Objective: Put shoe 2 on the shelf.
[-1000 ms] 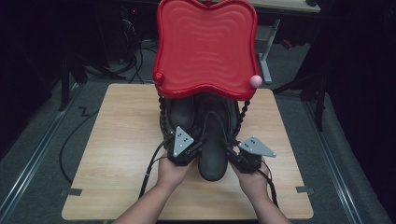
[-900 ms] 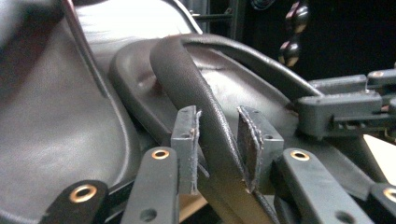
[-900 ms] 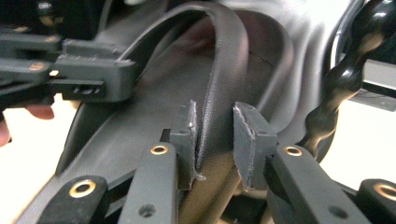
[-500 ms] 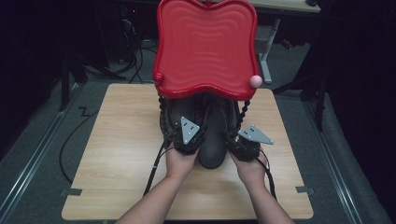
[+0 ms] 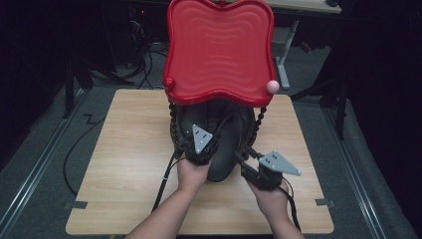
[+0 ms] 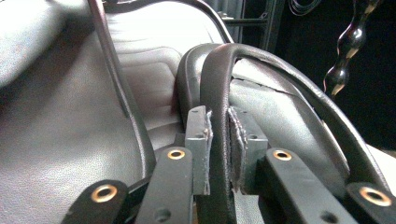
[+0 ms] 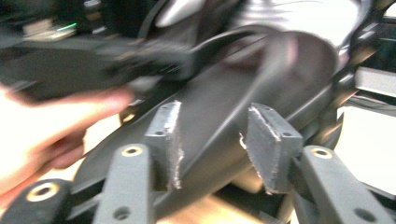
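Observation:
A black leather bag (image 5: 234, 144) lies mid-table, its far end under a red wavy panel (image 5: 219, 50). My left gripper (image 6: 218, 126) sits on top of the bag (image 6: 70, 140). Its jaws have just been closing and now pinch the bag's black handle strap (image 6: 219, 70) between the pads (image 6: 201, 135). In the high view the left gripper (image 5: 209, 132) points away from the person. My right gripper (image 5: 244, 153) hangs off the bag's near right side. Its jaws have just been opening, and the right gripper (image 7: 212, 135) stands open and grips nothing, with the bag's side (image 7: 210, 98) behind the gap.
The red panel carries a pink ball (image 5: 271, 86) at its right corner, with black beaded cords (image 5: 260, 117) hanging down either side of the bag. The wooden table (image 5: 124, 149) has bare room left and right. Cables (image 5: 166, 174) trail off toward the front edge.
The left gripper has edged forward on the bag and closed on the handle strap. The right gripper first moved forward, then drew back toward the person and away from the bag, jaws wider.

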The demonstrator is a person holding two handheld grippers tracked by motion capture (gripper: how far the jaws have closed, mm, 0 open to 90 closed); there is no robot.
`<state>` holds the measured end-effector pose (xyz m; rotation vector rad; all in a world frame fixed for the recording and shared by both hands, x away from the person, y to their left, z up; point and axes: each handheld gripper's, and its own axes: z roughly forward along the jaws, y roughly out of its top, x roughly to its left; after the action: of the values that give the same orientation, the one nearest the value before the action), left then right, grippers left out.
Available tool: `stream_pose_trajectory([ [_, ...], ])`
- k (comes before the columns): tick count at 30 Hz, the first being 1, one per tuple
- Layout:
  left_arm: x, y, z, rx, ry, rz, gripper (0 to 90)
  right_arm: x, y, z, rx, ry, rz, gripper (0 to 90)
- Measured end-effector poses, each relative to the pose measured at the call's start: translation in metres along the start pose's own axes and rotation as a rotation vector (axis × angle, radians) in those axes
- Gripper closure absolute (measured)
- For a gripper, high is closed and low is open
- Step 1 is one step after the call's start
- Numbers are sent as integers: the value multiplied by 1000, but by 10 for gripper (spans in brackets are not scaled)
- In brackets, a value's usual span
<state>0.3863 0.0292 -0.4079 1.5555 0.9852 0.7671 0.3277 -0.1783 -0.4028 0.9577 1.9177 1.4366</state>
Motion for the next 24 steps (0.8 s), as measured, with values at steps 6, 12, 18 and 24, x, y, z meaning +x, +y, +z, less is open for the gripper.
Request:
stream_pose_trajectory([
  [6, -1, 0, 0, 0, 6, -1, 793, 34, -35, -16, 58, 47, -37, 798],
  [12, -2, 0, 0, -2, 10, -5, 793, 56, -55, -4, 116, 79, -72, 891],
  [18, -3, -1, -1, -10, 24, -11, 795, 76, -63, 9, 140, 96, -123, 899],
  [24, 6, -1, -4, -29, 46, -38, 783, 70, -62, 12, 144, 65, -105, 900],
])
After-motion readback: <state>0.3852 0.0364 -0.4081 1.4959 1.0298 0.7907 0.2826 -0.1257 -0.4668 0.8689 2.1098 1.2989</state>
